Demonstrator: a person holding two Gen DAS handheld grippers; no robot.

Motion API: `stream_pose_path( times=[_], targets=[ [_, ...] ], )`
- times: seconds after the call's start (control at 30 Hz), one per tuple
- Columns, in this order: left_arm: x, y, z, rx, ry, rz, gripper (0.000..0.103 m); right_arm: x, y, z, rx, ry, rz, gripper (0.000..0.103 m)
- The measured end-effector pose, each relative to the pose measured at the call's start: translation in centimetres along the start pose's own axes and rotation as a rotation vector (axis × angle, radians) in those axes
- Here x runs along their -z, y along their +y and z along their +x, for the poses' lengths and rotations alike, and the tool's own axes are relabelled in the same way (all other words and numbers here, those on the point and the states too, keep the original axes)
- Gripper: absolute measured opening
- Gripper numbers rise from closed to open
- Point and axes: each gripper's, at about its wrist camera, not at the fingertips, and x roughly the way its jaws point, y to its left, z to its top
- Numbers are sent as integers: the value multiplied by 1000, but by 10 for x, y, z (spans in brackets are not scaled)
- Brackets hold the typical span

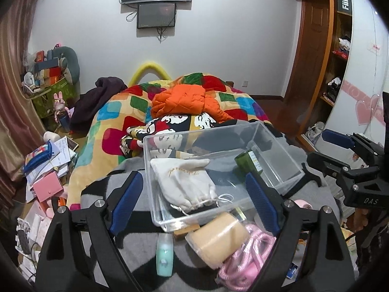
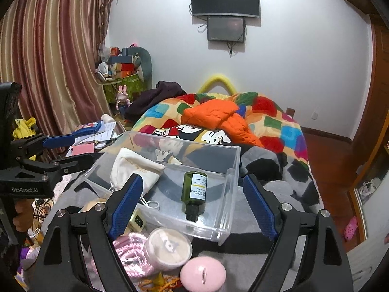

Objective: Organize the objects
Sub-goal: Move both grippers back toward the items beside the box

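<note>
A green bottle [image 2: 194, 194] and white drawstring pouch [image 2: 136, 170] are contained in the clear bin [image 2: 228, 219]; left gripper [image 1: 194, 204] and right gripper [image 2: 192, 206] are held agape, empty.

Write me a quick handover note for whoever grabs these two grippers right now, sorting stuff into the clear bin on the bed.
Left gripper: open, empty, over the near end of the clear bin.
Right gripper: open, empty, facing the bin.
Done: white drawstring pouch and green bottle lie inside the bin.
Left, on the grey blanket in front of the bin: beige tape roll, pink cord, small teal bottle, pink round case.
</note>
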Motion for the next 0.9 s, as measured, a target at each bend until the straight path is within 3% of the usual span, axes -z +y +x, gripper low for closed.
stream_pose_path(
  times=[0.23,0.53,0.9],
  targets=[
    [10,8,-17,-36,-14,-4,87,10,2,-17,10,-16,-12,84],
    [35,17,-24,-40,28,11,87,30,3,-31,11,-4,-14,84],
    [67,23,-14,-49,98,15,87,72,-11,-20,17,90,66,84]
  ],
)
